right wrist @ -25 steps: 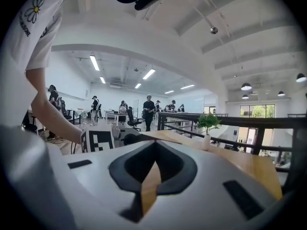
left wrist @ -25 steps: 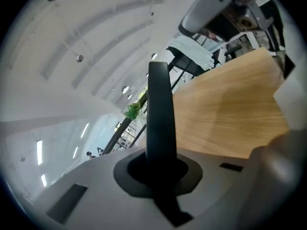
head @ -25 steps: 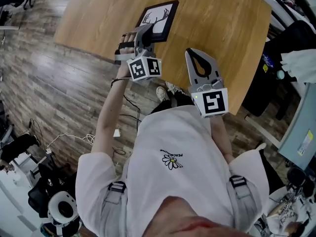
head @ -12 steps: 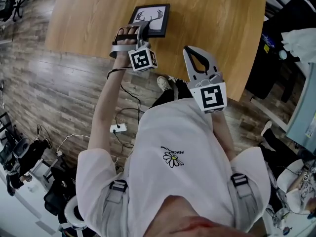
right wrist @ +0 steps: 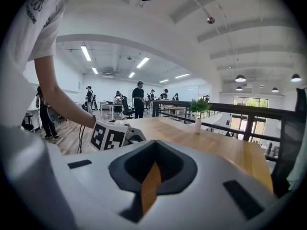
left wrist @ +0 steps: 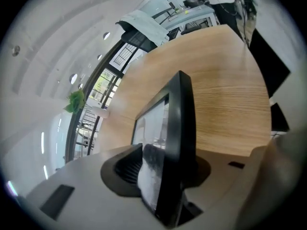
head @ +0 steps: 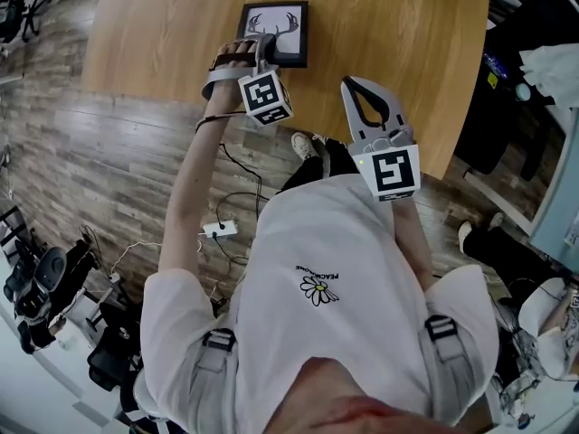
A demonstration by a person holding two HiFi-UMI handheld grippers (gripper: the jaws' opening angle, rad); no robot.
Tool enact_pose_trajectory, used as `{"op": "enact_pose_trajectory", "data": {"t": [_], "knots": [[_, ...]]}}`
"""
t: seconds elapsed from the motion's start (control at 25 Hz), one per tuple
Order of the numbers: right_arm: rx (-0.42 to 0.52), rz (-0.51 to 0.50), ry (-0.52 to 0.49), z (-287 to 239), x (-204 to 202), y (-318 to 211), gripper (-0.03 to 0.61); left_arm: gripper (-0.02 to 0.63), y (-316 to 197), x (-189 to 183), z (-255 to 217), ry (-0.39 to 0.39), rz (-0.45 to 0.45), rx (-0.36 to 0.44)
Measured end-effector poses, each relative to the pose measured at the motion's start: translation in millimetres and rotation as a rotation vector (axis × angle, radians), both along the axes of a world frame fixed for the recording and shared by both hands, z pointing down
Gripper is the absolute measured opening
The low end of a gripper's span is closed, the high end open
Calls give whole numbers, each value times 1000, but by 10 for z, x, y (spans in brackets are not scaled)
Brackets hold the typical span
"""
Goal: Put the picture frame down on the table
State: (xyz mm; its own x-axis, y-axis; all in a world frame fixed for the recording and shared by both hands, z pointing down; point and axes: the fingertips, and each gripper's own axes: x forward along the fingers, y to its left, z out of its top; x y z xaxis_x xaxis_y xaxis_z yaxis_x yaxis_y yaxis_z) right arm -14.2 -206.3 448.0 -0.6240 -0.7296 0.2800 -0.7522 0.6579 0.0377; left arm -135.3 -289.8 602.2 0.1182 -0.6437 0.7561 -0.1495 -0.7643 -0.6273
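Observation:
The picture frame (head: 274,33) is black with an antler drawing and lies low over the wooden table (head: 163,34), near its front edge. My left gripper (head: 262,60) is shut on the frame's near edge. In the left gripper view the black frame (left wrist: 180,128) runs edge-on between the jaws of my left gripper (left wrist: 163,176), its picture side to the left and the table (left wrist: 230,104) behind it. I cannot tell whether the frame touches the table. My right gripper (head: 360,93) hovers at the table's front edge, shut on nothing, as the right gripper view (right wrist: 152,169) shows.
A small plant in a white vase (right wrist: 198,114) stands farther along the table by a railing. Wood floor with a power strip (head: 220,230) lies below the table's front edge. Dark chairs and bags (head: 534,25) crowd the right side. People stand in the distance (right wrist: 139,97).
My left gripper has turned a little with the frame, so the frame sits squarer and slightly farther left over the table. The right gripper has barely moved.

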Motion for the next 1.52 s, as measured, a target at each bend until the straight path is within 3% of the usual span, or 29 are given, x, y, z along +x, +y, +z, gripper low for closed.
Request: {"op": "enact_pose_trajectory", "data": {"t": [0.32, 0.56, 0.8, 0.96, 1.0, 1.04, 1.12, 1.24, 1.52], "knots": [[-20, 29, -42, -12, 69, -130, 8, 296, 236, 45, 151, 36, 30, -318], [-63, 8, -36, 97, 16, -96, 8, 334, 349, 43, 196, 44, 60, -478], [-147, 7, -115, 174, -37, -68, 8, 365, 460, 47, 270, 31, 67, -692], [-140, 18, -98, 191, 0, -101, 8, 367, 515, 34, 410, -31, 73, -740], [-140, 23, -96, 194, 16, -110, 8, 354, 540, 31, 448, -22, 52, -774], [-141, 28, -97, 197, 34, -121, 8, 300, 558, 23, 468, 2, 19, -816], [-142, 37, -96, 204, 69, -137, 8, 281, 543, -2, 455, 70, -44, -870], [-143, 45, -88, 229, 103, -133, 8, 281, 543, -3, 451, 124, -54, -874], [-136, 29, -84, 232, 52, -128, 8, 281, 562, 14, 462, 89, -58, -865]]}}
